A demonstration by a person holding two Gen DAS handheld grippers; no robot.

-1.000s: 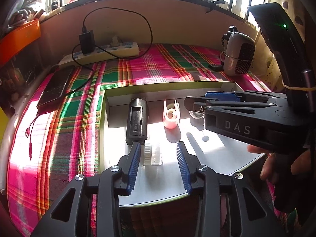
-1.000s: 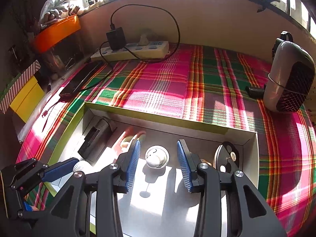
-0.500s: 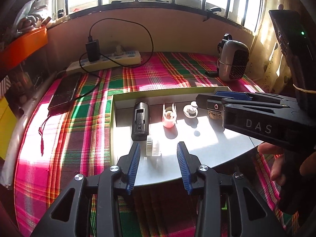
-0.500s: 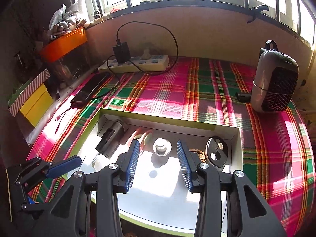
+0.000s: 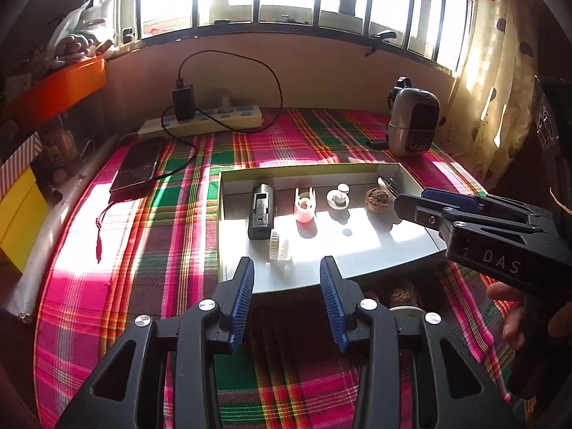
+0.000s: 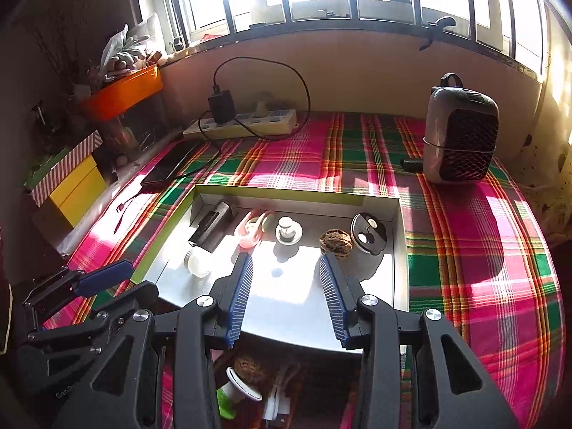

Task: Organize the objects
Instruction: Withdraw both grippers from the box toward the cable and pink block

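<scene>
Both tools had been drawn back and lifted away from the tray over the preceding second. The left gripper (image 5: pixel 287 298) was held with its jaws parted and nothing between them; the right gripper (image 6: pixel 286 295) was likewise spread and empty. A second earlier each pair of pads had been framed low over the tray's contents; now the near edge of the tray (image 5: pixel 361 271) was seen beyond the fingertips, with plaid cloth (image 5: pixel 150 236) showing beneath the left tool.

Inside the tray, five items were lined along the far wall: a black cylinder (image 5: pixel 262 211) at 11 o'clock from the left gripper, a pink clip (image 5: pixel 305 205) at 12, a white knob (image 5: pixel 339 198) and a walnut (image 5: pixel 378 198) toward 1, and a round black disc (image 6: pixel 368 234) in the corner, at 1 o'clock from the right gripper. A white ribbed cap (image 5: pixel 279 246) lay just in front of the cylinder, out of the row.

The withdrawal with empty jaws suggested that a placement had been completed. More items were glimpsed at 6 o'clock below the tray's near edge in the right wrist view, among them a second walnut (image 6: pixel 250 366) and a green-and-white piece (image 6: pixel 234 391), so further pickups were probably due.
</scene>
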